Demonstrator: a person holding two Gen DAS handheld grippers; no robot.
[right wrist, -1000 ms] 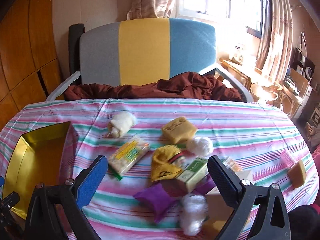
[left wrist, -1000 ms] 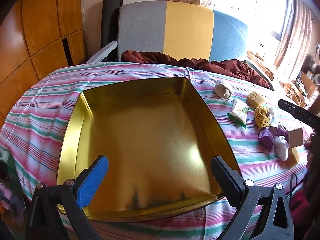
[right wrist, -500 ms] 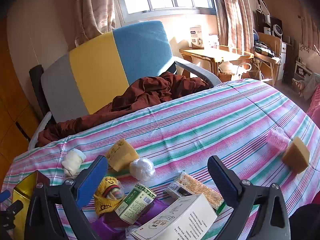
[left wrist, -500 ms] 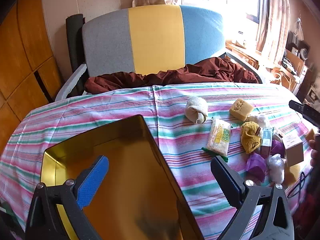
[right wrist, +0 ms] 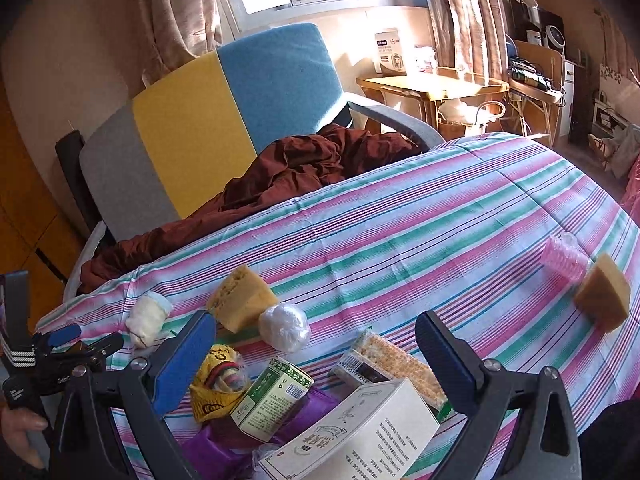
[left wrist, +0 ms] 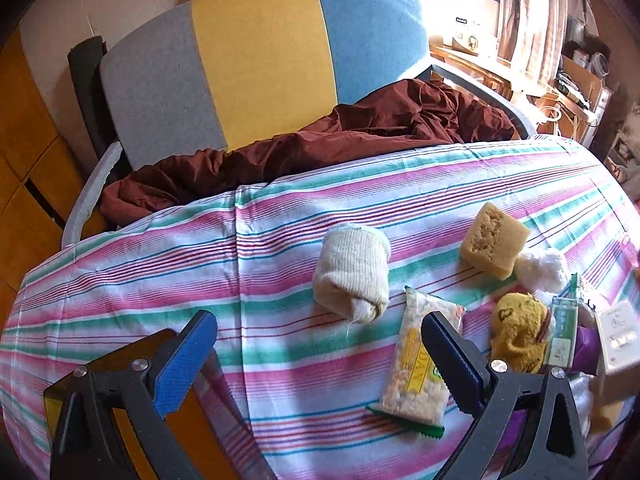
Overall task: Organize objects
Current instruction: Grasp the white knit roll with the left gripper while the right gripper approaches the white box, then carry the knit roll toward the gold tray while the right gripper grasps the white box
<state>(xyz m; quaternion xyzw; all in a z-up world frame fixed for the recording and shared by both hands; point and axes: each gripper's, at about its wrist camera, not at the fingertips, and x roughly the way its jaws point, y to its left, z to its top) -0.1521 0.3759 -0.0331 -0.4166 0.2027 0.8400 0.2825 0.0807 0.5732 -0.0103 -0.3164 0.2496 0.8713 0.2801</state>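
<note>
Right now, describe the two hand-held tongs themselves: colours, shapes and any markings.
Both tongs look alike: black angular frames with silver screw heads. On the left tongs one finger wears a bright blue pad, the other a dark, ridged one. The right tongs match. Seen from the right wrist camera, the left unit's black handle carries white stripes and small unreadable lettering.

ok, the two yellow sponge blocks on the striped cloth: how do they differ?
Position: the left sponge sits in the clutter, touching the white plastic ball; the right sponge lies far off, beside the pink roller. Look: the left sponge shows a pitted top face, the right sponge a smoother face. Both are tan-yellow wedge-like blocks lying on the striped cloth.
</note>
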